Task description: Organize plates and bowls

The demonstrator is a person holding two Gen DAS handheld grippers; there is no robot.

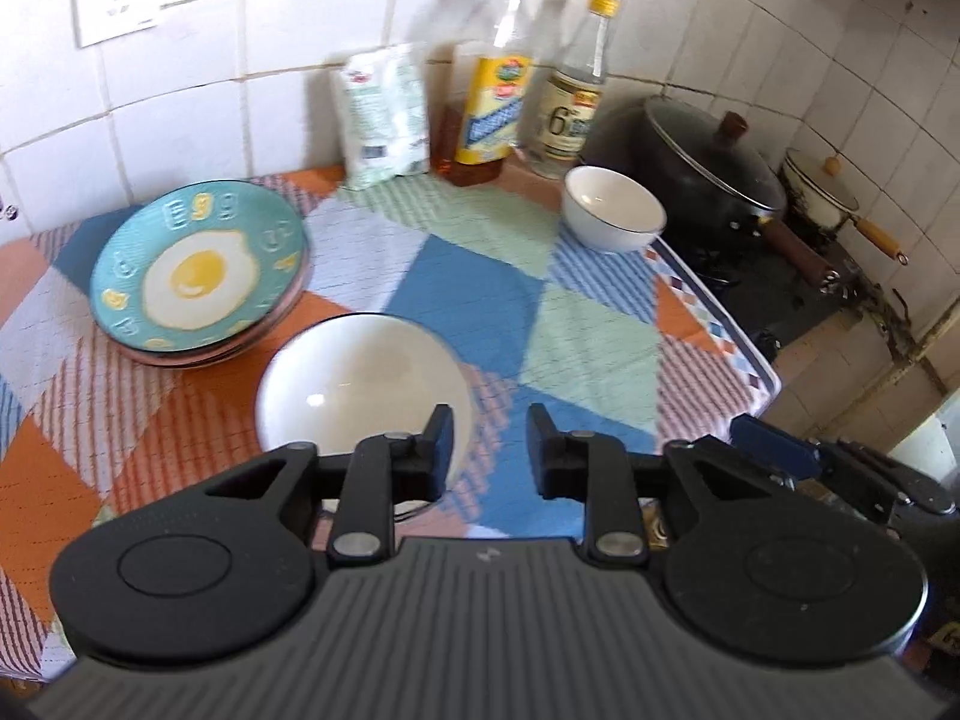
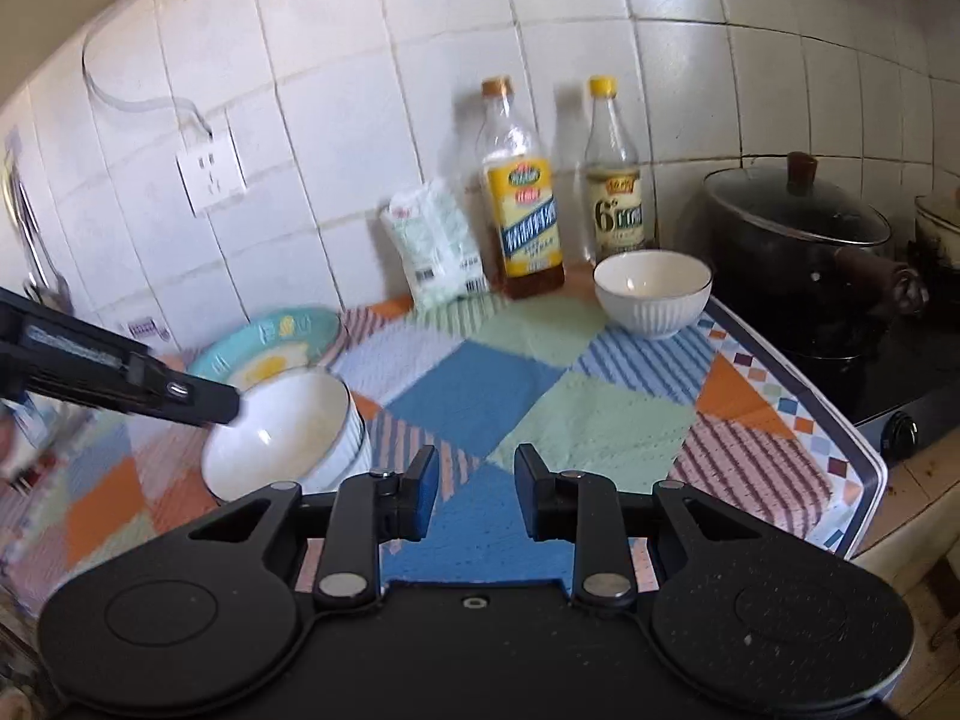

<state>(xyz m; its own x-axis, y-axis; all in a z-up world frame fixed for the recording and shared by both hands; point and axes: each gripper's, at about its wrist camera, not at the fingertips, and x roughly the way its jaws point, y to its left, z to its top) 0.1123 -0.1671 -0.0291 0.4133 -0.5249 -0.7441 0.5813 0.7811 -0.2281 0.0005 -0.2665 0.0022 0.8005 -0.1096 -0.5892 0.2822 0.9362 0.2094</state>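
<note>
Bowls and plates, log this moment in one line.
plates: stacked | near bowl: on cloth | far bowl: by pot | left gripper: open, empty | right gripper: open, empty

Left gripper (image 1: 487,450) tilts downward, jaws parted, nothing between the pads. Right gripper (image 2: 475,495) also angled down, jaws apart and empty. In the right wrist view the left gripper (image 2: 231,405) reaches in from the left.

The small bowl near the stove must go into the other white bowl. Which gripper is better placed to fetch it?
The right gripper. It is open and empty, and the small bowl lies ahead on its side. The left gripper hangs over the near bowl.
</note>
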